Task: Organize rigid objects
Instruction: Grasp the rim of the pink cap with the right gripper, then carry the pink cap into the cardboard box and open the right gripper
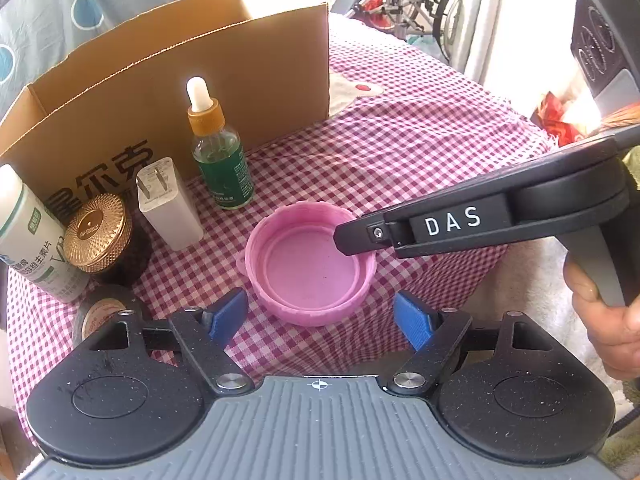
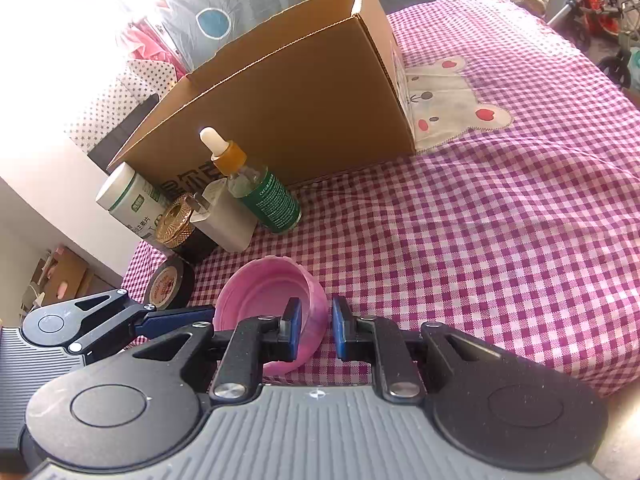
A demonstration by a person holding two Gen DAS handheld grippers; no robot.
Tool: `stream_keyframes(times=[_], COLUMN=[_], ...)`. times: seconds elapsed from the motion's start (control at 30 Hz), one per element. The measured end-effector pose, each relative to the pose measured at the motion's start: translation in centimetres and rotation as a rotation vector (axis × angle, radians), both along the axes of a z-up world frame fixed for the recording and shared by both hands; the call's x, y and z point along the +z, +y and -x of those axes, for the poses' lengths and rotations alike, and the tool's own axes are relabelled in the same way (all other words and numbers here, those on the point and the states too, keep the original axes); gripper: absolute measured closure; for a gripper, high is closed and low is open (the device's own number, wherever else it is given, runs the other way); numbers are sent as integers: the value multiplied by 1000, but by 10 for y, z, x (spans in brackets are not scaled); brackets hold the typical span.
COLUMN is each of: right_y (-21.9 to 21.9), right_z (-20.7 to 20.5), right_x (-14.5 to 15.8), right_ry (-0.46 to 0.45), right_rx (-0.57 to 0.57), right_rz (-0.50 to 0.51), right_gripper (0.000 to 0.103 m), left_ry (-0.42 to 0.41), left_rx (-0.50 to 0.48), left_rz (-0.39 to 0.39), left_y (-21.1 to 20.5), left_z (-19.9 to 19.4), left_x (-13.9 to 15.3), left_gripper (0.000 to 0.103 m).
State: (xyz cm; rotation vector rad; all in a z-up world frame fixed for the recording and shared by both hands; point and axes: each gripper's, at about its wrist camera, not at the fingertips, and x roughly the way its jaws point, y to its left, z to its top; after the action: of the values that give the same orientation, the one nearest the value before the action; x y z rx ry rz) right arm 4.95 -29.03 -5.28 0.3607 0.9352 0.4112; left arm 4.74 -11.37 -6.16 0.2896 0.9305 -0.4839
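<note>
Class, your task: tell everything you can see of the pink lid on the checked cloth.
The pink lid is round, looks like plastic, with a ribbed outer wall and a small tab. It lies hollow side up on the checked cloth, in front of the dropper bottle, apart from it. The right gripper is shut on its wall, one finger inside. The left gripper stands open before it, not touching.

I see bright daylight blown out to white at the left wrist view's upper right and the right wrist view's upper left. Fisheye bends edges; soft shadows.
</note>
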Motion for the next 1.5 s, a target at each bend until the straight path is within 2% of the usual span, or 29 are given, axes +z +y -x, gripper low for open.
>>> stream_keyframes(times=[0.37, 0.5, 0.87, 1.13, 1.5], right_y=[4, 3, 1, 0, 17], right_z=[2, 0, 6, 23, 34], right_x=[0, 0, 8, 36, 99], right_ry=[-9, -12, -17, -89, -270], right_rx=[12, 19, -1, -19, 2], right_rz=[-2, -2, -11, -9, 3], right_gripper=[85, 85, 84, 84, 84], left_ry=[6, -4, -37, -135, -312], left_rx=[5, 32, 32, 20, 61], left_rz=[20, 23, 23, 33, 69], left_y=[-1, 2, 1, 1, 18], left_z=[-11, -13, -7, 12, 26], left_x=[-6, -4, 7, 35, 90], left_gripper=[23, 32, 32, 32, 32])
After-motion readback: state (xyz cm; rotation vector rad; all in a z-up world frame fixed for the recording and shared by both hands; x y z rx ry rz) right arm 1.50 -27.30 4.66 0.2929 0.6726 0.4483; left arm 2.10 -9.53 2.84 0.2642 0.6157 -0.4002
